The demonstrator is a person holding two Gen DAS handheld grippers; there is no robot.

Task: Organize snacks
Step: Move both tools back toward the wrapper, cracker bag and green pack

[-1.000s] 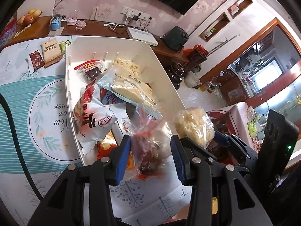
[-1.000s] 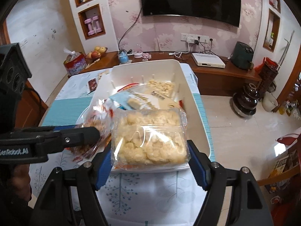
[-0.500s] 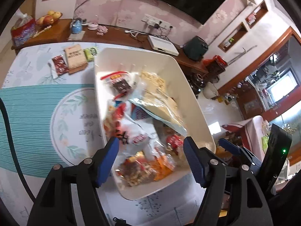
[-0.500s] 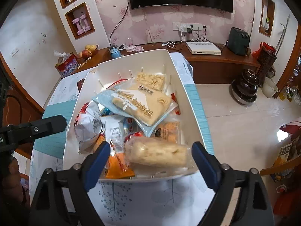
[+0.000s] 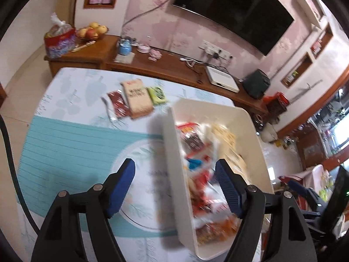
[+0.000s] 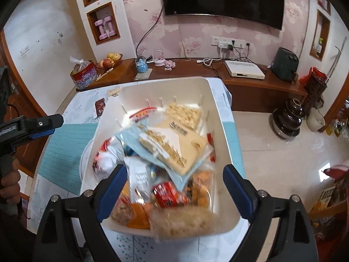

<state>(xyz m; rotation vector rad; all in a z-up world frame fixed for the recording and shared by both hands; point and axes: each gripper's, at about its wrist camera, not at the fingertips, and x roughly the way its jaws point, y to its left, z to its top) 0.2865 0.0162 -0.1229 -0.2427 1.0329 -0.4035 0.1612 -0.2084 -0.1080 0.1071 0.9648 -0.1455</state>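
A white bin (image 6: 165,89) on the table holds several snack packs, a big pale-blue biscuit pack (image 6: 165,148) on top. A clear bag of puffed snacks (image 6: 183,220) lies at its near end. My right gripper (image 6: 174,170) hangs open above that end with nothing between its pads. My left gripper (image 5: 174,163) is over the bin's left wall (image 5: 172,144) and the table; its jaws are opening and hold nothing. A brown cracker pack (image 5: 138,99), a red packet (image 5: 118,103) and a green packet (image 5: 157,95) lie on the table beyond the bin.
The table has a floral cloth with a teal mat (image 5: 72,139). Behind it stands a wooden sideboard (image 6: 192,65) with a fruit bowl (image 5: 92,31), a blue jar (image 5: 125,47) and a white box (image 6: 244,71). Tiled floor lies to the right. A person's hand (image 6: 8,183) holds the left gripper.
Both grippers let go of their bags into the bin and opened. The left one swung left, off the bin's contents toward the table. The right one drew back a little.
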